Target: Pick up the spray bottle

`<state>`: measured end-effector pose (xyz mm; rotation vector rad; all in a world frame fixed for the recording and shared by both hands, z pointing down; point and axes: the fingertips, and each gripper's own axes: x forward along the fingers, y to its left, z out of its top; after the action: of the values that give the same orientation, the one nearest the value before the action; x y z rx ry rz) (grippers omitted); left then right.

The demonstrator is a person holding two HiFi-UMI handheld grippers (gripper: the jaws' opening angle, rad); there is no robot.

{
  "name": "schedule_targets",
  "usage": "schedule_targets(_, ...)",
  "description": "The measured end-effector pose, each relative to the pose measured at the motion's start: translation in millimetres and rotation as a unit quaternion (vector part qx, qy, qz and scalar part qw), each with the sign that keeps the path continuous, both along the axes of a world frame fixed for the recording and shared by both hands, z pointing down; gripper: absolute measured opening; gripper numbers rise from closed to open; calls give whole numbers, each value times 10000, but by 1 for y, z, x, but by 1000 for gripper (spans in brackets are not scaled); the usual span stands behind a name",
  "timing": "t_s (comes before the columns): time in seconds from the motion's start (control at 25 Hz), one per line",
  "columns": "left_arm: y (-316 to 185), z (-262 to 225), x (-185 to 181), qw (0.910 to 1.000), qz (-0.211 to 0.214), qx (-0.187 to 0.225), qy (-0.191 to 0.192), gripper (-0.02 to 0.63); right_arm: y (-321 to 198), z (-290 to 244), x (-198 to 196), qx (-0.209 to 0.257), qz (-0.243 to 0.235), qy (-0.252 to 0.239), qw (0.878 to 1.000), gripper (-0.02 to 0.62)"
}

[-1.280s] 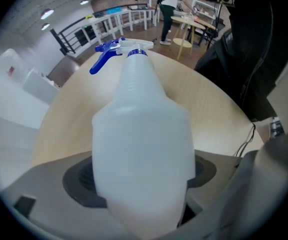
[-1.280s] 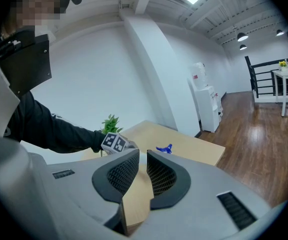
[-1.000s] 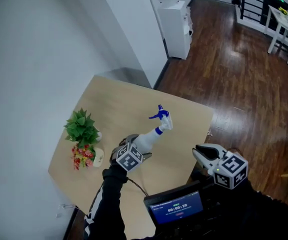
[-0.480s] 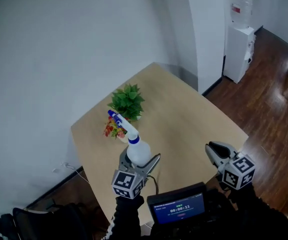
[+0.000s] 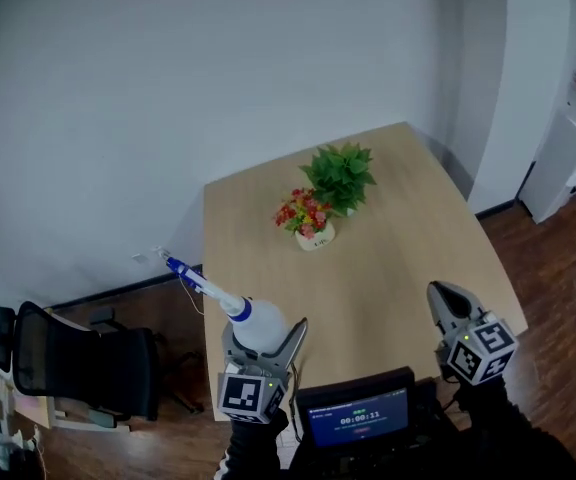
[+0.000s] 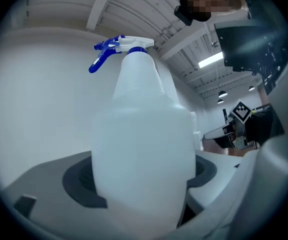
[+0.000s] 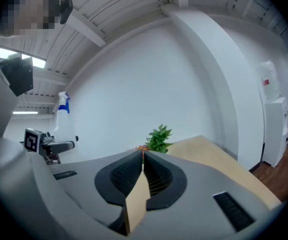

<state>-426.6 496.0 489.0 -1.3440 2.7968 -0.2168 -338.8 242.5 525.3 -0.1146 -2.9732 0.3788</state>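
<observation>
Item: spray bottle [image 5: 258, 323], white body with a blue trigger head, held off the table [image 5: 408, 258] and above its near left corner, tipped so that the nozzle leans out past the table's left edge and over the floor. Holder: left gripper [image 5: 264, 332], jaws clamped on the lower body of the bottle, one pad on each side; the left gripper view shows the body filling the space between them, trigger head at the top. Second tool: right gripper [image 5: 442, 295], jaws pressed together with nothing between them, poised above the table's near right corner and well apart from the bottle. Task standing, as a judgement: the pick-up looks done, since the bottle is gripped and raised with no part of it on the table top; nothing further appears to be left beyond keeping the grip firm. Other contents of the table: a green plant [image 5: 340, 175] and a small pot of flowers [image 5: 305, 215], just beside each other toward the table's far side, well apart from the bottle. Edges and room: the middle and near part of the table top lie bare; the table's far edge meets the wall; a dark chair [image 5: 78, 368] stands on the floor off the table's left edge, below and to the side of the nozzle, the nearest thing to mind if the bottle swings that way; a white water dispenser [image 5: 568, 148] stands well off the table's right edge
</observation>
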Motion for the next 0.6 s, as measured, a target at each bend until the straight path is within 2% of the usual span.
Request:
schedule_targets(0.08, 18, 3, 5, 9994, -338, 46, 5, 427, 5, 1, -7, 1, -78, -36, 10000, 8)
schedule_targets(0.28, 36, 9, 29, 9944, -937, 472, 154, 426, 19, 1, -17, -92, -357, -117, 9993, 8)
schedule_targets(0.44, 30, 13, 41, 9936, -939, 574, 241, 428, 27, -5, -17, 120, -444, -226, 9987, 8)
schedule_targets(0.6, 17, 14, 41, 9955, -851, 386, 152, 428, 20, -6, -14, 278, -431, -168, 9985, 8)
